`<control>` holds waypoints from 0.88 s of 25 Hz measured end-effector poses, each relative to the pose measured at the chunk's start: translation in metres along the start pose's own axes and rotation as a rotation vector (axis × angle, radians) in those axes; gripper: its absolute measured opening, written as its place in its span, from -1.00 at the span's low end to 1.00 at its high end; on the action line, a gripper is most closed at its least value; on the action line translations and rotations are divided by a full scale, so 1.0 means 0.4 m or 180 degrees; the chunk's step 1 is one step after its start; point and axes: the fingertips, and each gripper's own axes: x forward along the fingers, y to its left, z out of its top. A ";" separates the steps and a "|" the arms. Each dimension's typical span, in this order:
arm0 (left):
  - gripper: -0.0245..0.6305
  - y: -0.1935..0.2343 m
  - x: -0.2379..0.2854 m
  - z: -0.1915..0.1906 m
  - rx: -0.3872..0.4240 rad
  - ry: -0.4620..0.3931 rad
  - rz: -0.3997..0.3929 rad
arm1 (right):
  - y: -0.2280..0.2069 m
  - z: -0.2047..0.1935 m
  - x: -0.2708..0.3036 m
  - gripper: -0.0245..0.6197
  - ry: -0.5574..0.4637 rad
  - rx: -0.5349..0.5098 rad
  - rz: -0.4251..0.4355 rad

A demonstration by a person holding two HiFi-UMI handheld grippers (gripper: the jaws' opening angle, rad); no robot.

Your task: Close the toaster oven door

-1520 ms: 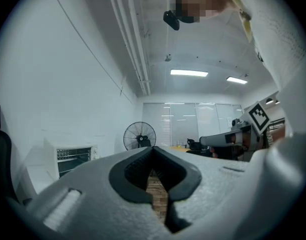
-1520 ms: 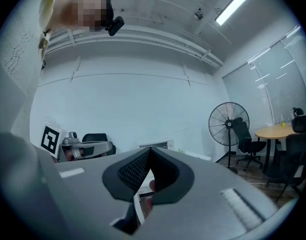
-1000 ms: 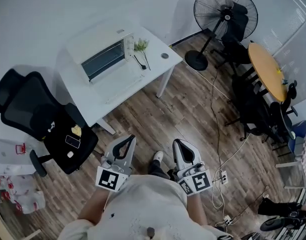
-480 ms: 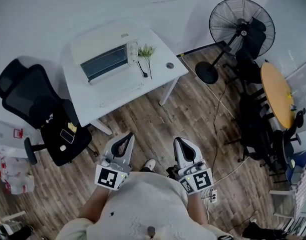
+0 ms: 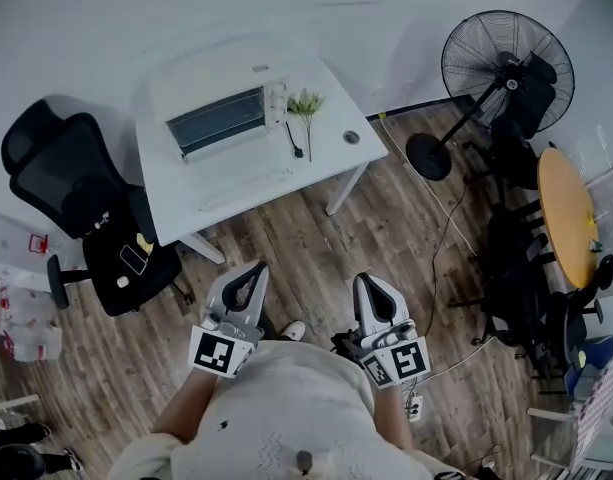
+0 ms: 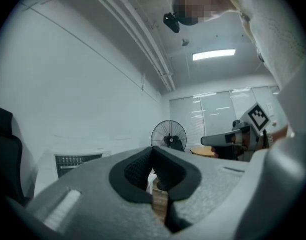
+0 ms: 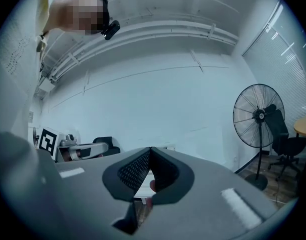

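Observation:
A white toaster oven stands at the back of a white table, its dark glass front facing me; a pale flat panel lies on the table just in front of it, apparently the lowered door. My left gripper and right gripper are held side by side over the wooden floor, well short of the table. Both are shut with nothing between the jaws. In the left gripper view the left gripper points level, with the oven far off to its left. In its own view the right gripper faces the white wall.
A black office chair carrying a phone stands left of the table. A green sprig and a small round thing lie right of the oven. A standing fan, a round wooden table, dark chairs and floor cables fill the right.
Both grippers have been carried across the floor, still shut. The table and oven have shifted right and slightly down in the head view, the fan likewise.

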 end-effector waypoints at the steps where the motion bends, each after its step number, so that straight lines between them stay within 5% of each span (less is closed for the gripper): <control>1: -0.92 0.006 0.004 -0.007 0.0011 0.0026 0.0024 | -0.001 -0.003 0.009 -0.90 0.0017 -0.0005 0.0030; 22: -0.92 0.250 0.263 -0.025 -0.0135 -0.0116 0.0250 | -0.089 0.006 0.347 -0.90 0.0220 -0.0226 0.0331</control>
